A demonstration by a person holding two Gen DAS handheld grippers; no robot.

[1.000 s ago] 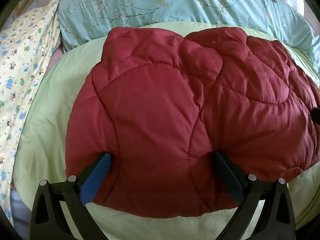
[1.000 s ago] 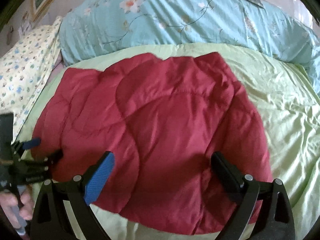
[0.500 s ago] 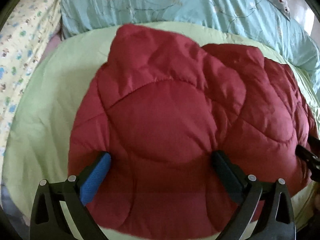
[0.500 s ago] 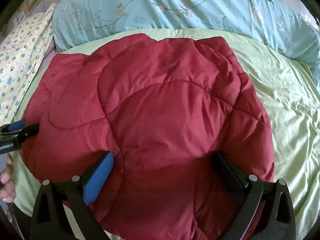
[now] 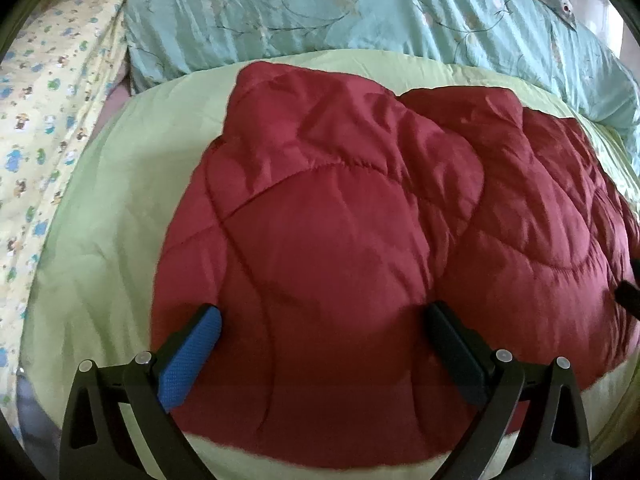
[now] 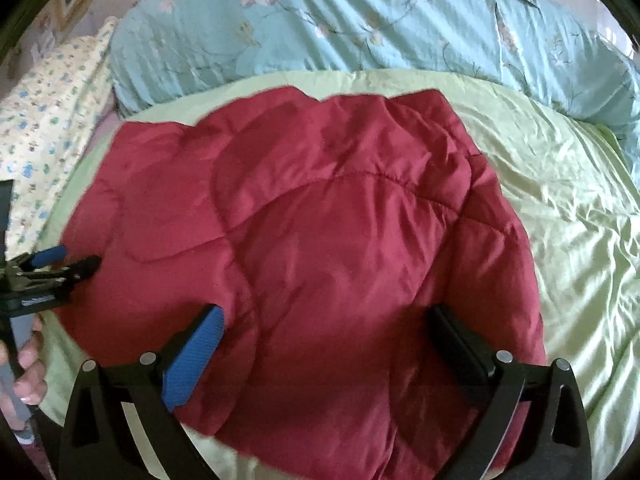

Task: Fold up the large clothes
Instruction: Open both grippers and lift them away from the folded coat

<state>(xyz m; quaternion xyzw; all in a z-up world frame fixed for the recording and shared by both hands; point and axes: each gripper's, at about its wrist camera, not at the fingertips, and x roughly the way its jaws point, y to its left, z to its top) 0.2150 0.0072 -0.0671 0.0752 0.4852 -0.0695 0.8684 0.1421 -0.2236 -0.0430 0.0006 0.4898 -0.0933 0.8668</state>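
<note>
Red quilted jacket (image 5: 360,248) lies spread on the pale green sheet (image 5: 104,216), puffy, with curved stitch lines across its panels. From my left wrist camera the jacket fills the middle and right of the view; a lobe of it rises toward the far side, close to the light blue floral quilt (image 5: 360,12) bunched along the back. A yellow printed cloth (image 5: 36,120) runs down the left edge of the sheet.

My left gripper (image 5: 324,320) hangs over the near part of the jacket, jaws spread wide, one blue pad and one black pad either side of a broad stretch of red fabric, nothing pinched between them. I cannot tell whether the tips touch the cloth.

My right gripper (image 6: 326,320) sits likewise over the jacket's near edge, jaws wide, nothing held. In this view the green sheet (image 6: 572,240) is bare and wrinkled to the right of the jacket (image 6: 320,232).

At the right camera's left edge I see the left gripper (image 6: 76,260) from the side, tips at the jacket's left border, and the hand (image 6: 28,368) gripping its handle.
</note>
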